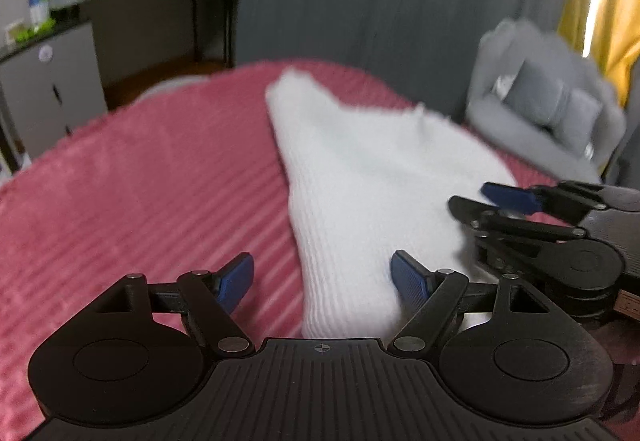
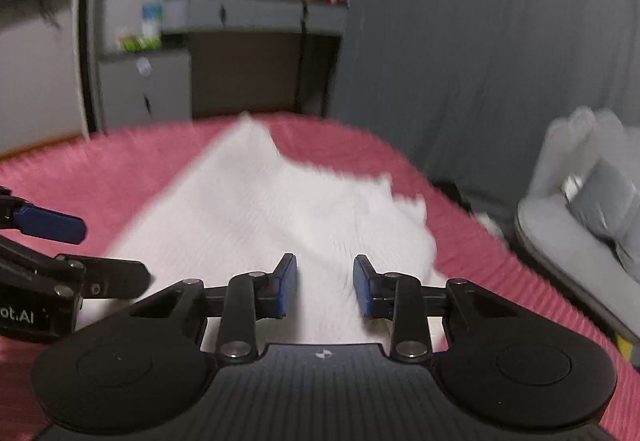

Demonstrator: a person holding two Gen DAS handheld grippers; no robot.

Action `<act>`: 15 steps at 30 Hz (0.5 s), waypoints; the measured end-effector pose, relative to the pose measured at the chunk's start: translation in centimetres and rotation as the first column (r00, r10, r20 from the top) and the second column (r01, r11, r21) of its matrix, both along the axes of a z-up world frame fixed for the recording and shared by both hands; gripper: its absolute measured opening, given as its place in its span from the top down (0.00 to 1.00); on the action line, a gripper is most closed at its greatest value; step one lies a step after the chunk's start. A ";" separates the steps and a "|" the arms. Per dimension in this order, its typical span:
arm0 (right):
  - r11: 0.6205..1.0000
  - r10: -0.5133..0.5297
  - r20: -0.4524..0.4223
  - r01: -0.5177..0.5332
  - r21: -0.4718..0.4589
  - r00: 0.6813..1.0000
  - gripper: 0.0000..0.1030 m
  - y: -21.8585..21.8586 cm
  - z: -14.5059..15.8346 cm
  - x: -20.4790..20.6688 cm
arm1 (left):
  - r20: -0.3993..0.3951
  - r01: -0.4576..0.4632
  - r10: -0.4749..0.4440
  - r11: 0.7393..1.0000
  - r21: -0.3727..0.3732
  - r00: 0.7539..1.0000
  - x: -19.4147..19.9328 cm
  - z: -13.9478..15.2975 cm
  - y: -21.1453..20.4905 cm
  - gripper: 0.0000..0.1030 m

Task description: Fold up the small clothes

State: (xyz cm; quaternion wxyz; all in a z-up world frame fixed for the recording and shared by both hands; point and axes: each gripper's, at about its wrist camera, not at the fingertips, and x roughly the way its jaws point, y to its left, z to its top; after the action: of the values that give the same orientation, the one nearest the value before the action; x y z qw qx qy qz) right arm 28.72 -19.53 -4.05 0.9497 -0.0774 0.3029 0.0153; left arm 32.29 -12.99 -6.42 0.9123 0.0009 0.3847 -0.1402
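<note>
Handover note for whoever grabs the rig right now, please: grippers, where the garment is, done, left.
Left gripper: jaws wide open, holding nothing; the white knit garment's near edge lies between and under its fingers.
Right gripper: jaws part open, over the garment, no cloth pinched.
The garment lies on the pink ribbed blanket, spread but uneven, far corner peaked. Frames are blurred.
Done: garment laid out; whether any fold is in, I cannot tell.
Left: probably grip the near edge with both grippers and fold.
</note>
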 end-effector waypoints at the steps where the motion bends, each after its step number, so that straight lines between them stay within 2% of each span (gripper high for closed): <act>1: 1.000 0.003 -0.013 -0.003 -0.015 1.000 0.72 -0.3 -0.6 0.0 | -0.010 0.021 -0.020 1.000 0.022 1.000 0.1 -0.8 -0.3 0.18; 4: 0.996 0.032 -0.004 -0.032 -0.081 0.999 0.72 -0.6 -1.9 -0.3 | 0.029 0.044 -0.046 0.997 0.071 0.999 0.0 -1.6 -1.2 0.14; 9: 1.000 0.022 -0.004 -0.023 -0.018 1.000 0.71 -1.6 -2.3 0.3 | 0.001 0.007 -0.007 1.000 0.029 1.000 0.3 -2.2 -0.6 0.09; 12: 1.000 0.008 -0.016 -0.007 0.026 1.000 0.71 -2.0 -0.9 -1.5 | -0.013 -0.011 0.011 1.000 0.008 1.000 -0.4 -1.5 0.1 0.10; 15: 0.994 -0.006 -0.017 0.008 0.109 1.000 0.70 -2.6 0.3 -4.8 | -0.007 0.011 -0.011 1.000 0.016 1.000 -1.4 -1.1 -0.1 0.11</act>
State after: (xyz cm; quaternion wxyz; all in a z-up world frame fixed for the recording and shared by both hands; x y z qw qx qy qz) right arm 23.93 -22.11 -3.70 0.9501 -0.0243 0.3097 0.0291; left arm 30.91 -13.05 -7.48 0.9101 0.0101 0.3889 -0.1423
